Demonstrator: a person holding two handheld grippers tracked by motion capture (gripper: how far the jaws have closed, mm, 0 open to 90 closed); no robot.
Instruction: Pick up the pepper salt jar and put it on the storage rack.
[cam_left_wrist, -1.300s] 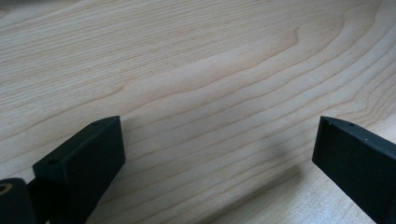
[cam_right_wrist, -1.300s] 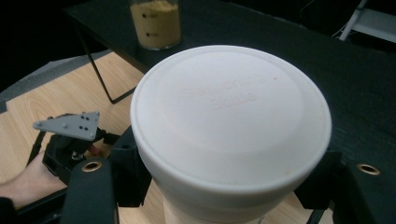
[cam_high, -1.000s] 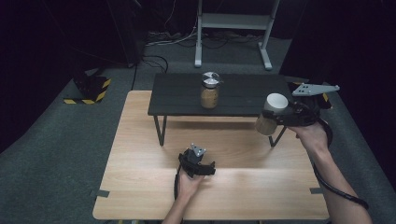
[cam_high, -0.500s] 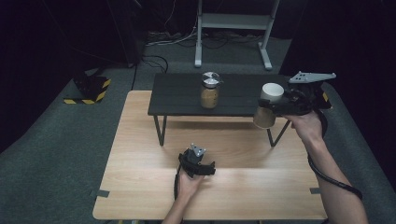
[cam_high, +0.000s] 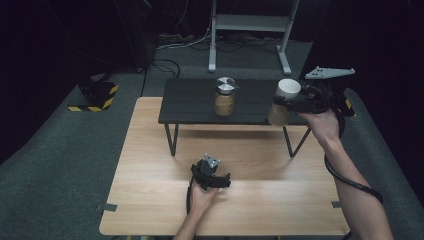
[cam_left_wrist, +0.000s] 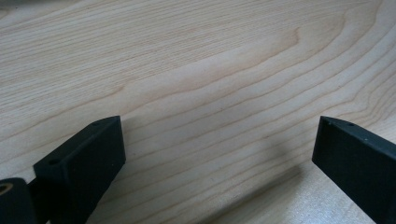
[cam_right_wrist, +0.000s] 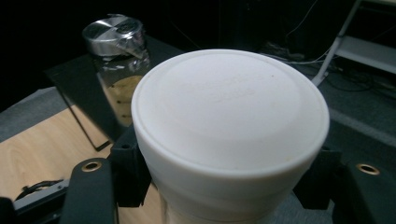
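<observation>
A jar with a white lid (cam_high: 288, 88) and tan contents hangs tilted over the right end of the low black table (cam_high: 190, 102). My right gripper (cam_high: 286, 103) is shut on it just below the lid. In the right gripper view the lid (cam_right_wrist: 229, 107) sits between the two jaws of that gripper (cam_right_wrist: 224, 189). A second jar (cam_high: 225, 96) with a shiny foil top stands upright near the middle of the black table, and it appears behind the lid as the foil-topped jar (cam_right_wrist: 116, 51). My left gripper (cam_high: 214, 176) rests on the wooden table (cam_high: 150, 150), open, with bare wood between its jaws (cam_left_wrist: 217, 154).
The black table stands on thin legs across the far half of the wooden table. A cable trails from the right gripper down along the forearm. A grey metal stand (cam_high: 247, 25) and a yellow-black striped block (cam_high: 95, 95) sit on the carpet beyond.
My right gripper has carried the white-lidded jar up and a little left, toward the black table's right end. The left gripper has stayed put.
</observation>
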